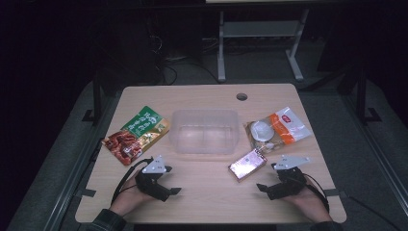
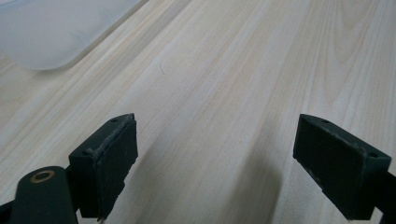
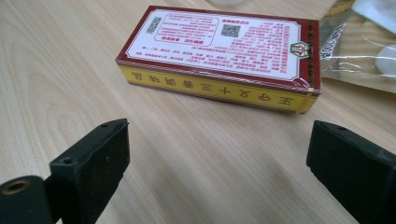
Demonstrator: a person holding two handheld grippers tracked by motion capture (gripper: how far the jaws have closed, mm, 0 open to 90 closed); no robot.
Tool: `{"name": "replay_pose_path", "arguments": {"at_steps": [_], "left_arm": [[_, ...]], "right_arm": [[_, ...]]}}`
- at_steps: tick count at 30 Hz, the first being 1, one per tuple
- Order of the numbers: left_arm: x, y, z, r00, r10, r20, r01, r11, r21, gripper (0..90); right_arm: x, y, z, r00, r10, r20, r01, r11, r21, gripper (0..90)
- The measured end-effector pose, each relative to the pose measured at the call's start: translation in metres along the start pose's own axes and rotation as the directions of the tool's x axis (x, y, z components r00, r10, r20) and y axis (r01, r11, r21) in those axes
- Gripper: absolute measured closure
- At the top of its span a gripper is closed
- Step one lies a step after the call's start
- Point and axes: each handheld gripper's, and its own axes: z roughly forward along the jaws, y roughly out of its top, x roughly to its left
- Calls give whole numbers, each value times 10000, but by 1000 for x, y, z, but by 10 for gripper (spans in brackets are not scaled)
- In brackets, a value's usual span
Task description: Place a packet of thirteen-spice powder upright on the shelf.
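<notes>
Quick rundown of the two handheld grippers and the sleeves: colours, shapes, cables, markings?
Both the left gripper and the right gripper are black, each topped by a grey three-cornered plate and trailing a black cable. The fingers are blocky black pads with small screw holes, and a brass-ringed hole sits near the base. The left sleeve is dark plaid; the right looks dark.

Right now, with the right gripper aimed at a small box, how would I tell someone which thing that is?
Start at the clear plastic bin mid-table. Just off its near right corner lies the small box, flat, ahead of the open right gripper. Unlike the soft bags around it, it is rigid, with a red-bordered printed face and a yellow side.
</notes>
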Motion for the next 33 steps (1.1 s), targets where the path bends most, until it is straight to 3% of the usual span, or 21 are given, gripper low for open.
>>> {"name": "replay_pose_path", "arguments": {"at_steps": [2,14,17,18,23,26,29,33], "left_arm": [[2,1,-2,9997,-207,129,207,9998,-3,132],[-4,3,-5,9997,-52,234,45,9996,296,128],[-4,3,-7,9998,51,183,-57,9996,289,124],[-5,1,-9,9999,69,154,-74,9994,334,122],[-5,2,-12,9999,-47,154,46,9999,114,132],[-3,3,-13,10000,-51,85,50,10000,85,139],[-4,2,-14,9999,-96,55,95,9998,167,141],[-2,1,-17,10000,19,-55,-18,9998,183,143]], "right_arm": [[-1,0,-2,10000,65,46,-65,9999,-79,67],[-12,12,-13,9990,387,218,-374,9977,-571,244],[-14,15,-15,9980,517,368,-494,9970,-600,324],[-15,19,-17,9975,491,506,-457,9967,-664,391],[-14,22,-18,9976,505,466,-465,9955,-825,491],[-14,23,-19,9969,476,628,-417,9949,-922,653],[-18,29,-21,9968,629,490,-567,9912,-1194,785],[-23,36,-18,9979,449,472,-388,9916,-1234,895]]}}
